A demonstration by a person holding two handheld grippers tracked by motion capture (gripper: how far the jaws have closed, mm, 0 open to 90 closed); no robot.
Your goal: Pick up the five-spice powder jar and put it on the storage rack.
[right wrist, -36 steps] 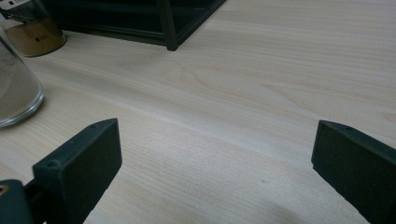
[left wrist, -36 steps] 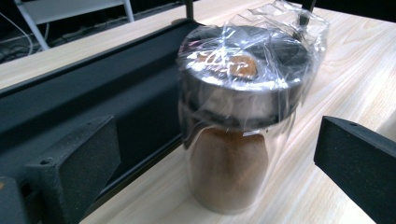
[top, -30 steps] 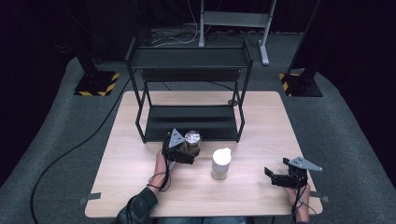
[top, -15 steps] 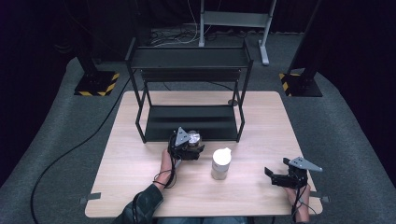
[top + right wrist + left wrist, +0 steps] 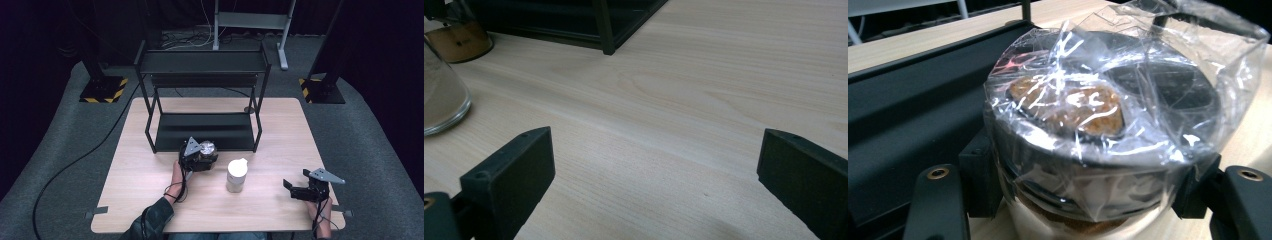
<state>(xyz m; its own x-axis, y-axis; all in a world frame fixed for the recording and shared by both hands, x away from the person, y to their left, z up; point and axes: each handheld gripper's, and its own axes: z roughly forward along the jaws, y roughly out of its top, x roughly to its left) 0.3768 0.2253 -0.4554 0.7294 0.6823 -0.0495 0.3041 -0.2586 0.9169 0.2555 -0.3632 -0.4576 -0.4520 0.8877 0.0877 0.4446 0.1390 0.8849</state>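
A squat jar (image 5: 1098, 130) wrapped in crinkled clear film, with a brown filling, stands on the table by the front edge of the black rack's lower shelf (image 5: 202, 131). My left gripper (image 5: 1088, 187) has just been closing on it. Its pads (image 5: 979, 175) now press the jar's sides. From above, the left gripper (image 5: 205, 157) and this jar (image 5: 208, 147) sit left of centre. My right gripper (image 5: 290, 190) rests near the table's front right corner. In its own view the right gripper (image 5: 654, 175) is open over bare wood.
A taller glass jar with a white top (image 5: 236, 175) stands mid-table between the two grippers, and the same glass jar (image 5: 439, 95) sits at the left of the right gripper view. The two-tier black rack (image 5: 200, 62) fills the back half. Stands and cables lie on the floor beyond.
The left gripper has shifted slightly right up to the film-wrapped jar and its jaws have closed around it. The right gripper has not moved.
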